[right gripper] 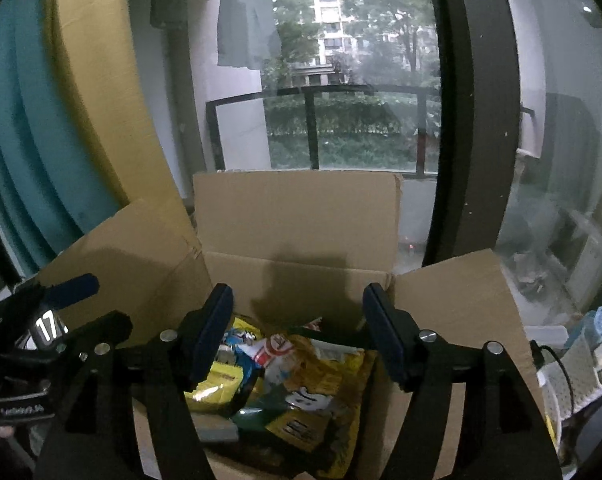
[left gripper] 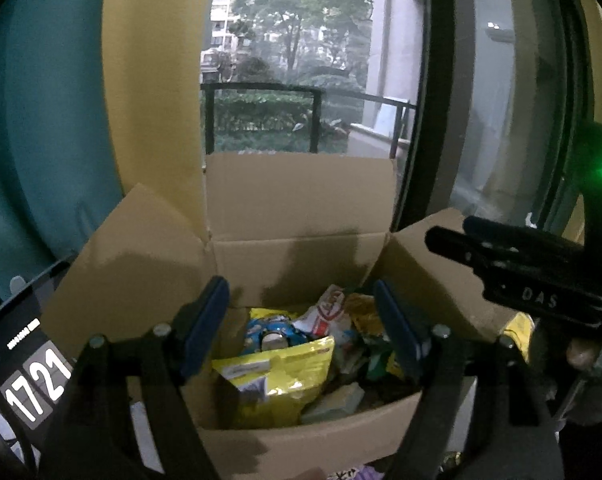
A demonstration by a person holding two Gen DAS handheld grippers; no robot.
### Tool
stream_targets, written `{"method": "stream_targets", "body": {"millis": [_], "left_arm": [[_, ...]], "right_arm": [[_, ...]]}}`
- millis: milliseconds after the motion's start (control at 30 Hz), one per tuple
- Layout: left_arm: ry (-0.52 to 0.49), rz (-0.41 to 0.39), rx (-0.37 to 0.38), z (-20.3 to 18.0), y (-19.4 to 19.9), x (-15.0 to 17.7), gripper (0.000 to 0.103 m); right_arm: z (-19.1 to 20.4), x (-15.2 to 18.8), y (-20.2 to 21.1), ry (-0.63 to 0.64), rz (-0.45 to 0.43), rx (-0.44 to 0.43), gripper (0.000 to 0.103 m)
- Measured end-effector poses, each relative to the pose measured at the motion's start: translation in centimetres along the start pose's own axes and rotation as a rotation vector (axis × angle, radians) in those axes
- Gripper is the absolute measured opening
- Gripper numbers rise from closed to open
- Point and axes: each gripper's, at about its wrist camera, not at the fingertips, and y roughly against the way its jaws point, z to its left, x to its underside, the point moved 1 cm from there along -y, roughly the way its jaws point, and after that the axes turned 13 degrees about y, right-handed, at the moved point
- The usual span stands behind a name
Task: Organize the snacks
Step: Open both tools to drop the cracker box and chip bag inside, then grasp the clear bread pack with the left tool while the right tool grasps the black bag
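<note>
Glass window backs a corrugated cardboard box of crinkly snack bags.

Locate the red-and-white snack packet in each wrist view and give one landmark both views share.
Left wrist view: the red-and-white packet lies inside the cardboard box, toward its back, just above the yellow bag, between the open fingers of the left gripper.
Right wrist view: the same packet lies near the middle of the box, between the open fingers of the right gripper.
Shared landmark: the upright back flap against the window.
</note>
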Motion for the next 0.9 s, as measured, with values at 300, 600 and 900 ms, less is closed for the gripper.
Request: {"method": "stream_targets", "body": {"millis": [300,600,900], "left_arm": [[-0.049,-0.001,0.018,-1.7,4.2,2.1,0.076],[-0.051,-0.01,0.033,-2.7,8.5,3.9,0.076],[-0.037,0.001,0.02,-1.7,12.1,6.6,0.077]], "right_arm": [[1.2,1.3,4.6,0.019,0.005,-0.005,0.071],[2.6,2.5,8.7,0.026,-0.008,-0.005,0.071],[3.8,5.0,12.3,0.028,-0.003,-0.021,0.071]]}}
